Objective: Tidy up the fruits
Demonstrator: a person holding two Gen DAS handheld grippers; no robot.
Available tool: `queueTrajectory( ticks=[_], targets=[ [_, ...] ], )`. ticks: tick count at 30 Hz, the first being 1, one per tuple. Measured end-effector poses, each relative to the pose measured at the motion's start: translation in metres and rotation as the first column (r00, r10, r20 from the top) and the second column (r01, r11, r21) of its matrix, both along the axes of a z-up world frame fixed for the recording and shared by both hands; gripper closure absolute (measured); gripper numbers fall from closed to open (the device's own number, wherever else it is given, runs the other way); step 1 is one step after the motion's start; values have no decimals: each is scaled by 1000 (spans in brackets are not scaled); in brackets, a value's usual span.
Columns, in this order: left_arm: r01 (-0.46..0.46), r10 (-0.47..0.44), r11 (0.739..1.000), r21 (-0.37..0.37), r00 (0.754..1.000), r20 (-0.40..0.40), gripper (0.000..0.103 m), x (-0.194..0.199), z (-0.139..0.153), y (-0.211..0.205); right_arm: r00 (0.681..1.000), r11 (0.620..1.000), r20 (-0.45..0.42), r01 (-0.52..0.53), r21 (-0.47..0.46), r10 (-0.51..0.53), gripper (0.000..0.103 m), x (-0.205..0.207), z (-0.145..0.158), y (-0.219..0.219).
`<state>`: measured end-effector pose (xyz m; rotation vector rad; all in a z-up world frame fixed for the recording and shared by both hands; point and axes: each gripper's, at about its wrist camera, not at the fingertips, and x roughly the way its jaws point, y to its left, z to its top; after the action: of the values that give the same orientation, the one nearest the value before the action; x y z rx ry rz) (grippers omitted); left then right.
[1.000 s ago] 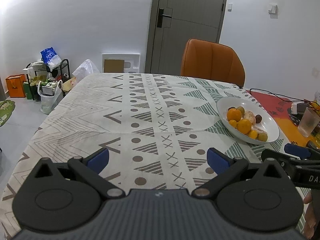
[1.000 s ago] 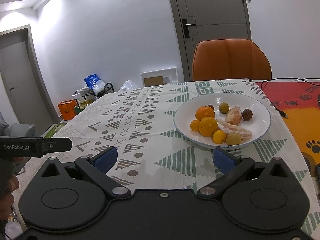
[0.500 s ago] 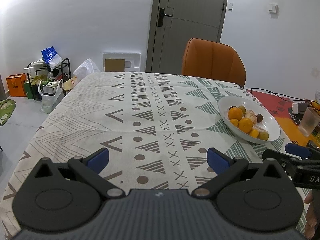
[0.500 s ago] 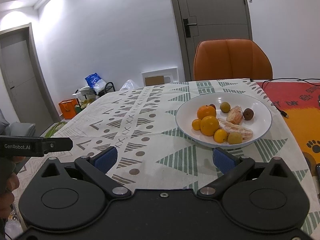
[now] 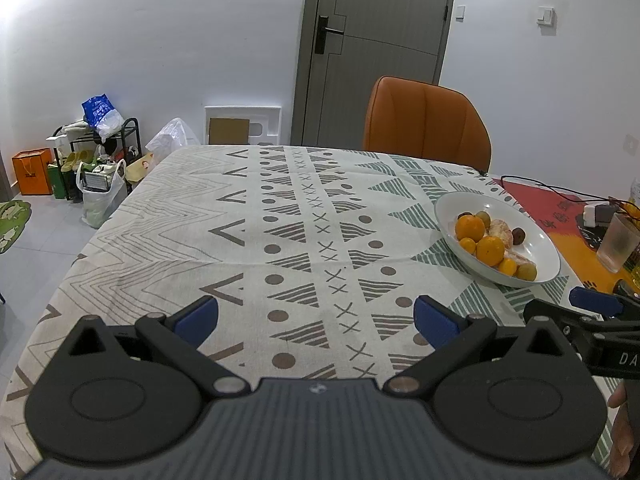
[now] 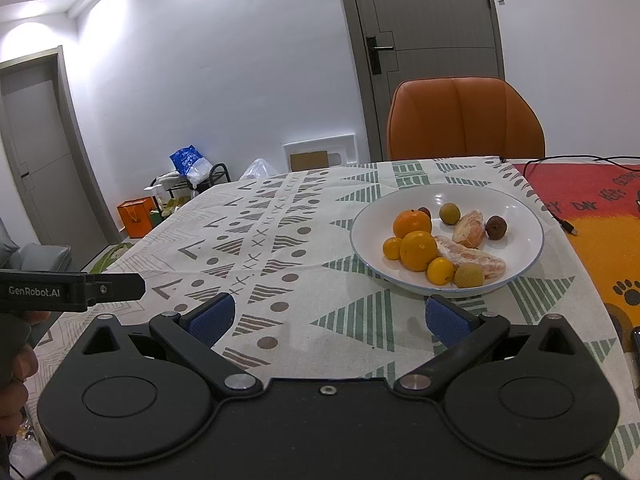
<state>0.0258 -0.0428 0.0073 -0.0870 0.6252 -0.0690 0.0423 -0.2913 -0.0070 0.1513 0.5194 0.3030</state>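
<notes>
Now both grippers hover over the tablecloth with jaws spread wide and nothing between them. The right gripper faces the bowl, which sits just beyond its right jaw, not touching. Inside the bowl lie two oranges, smaller yellow fruits, peeled segments, two greenish fruits and a dark one. For the left gripper, the bowl lies ahead and well off to the right of its jaws. A chair stands beyond the bowl; a red mat lies to its right.
</notes>
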Motion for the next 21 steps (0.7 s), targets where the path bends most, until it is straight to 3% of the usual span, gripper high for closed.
queueTrajectory(
  ticks=[21],
  targets=[
    [2,-2,1000,1,1000,0,0,0,2,-1,1000,1000,0,-1,0,1,0,0,0,0]
  ],
)
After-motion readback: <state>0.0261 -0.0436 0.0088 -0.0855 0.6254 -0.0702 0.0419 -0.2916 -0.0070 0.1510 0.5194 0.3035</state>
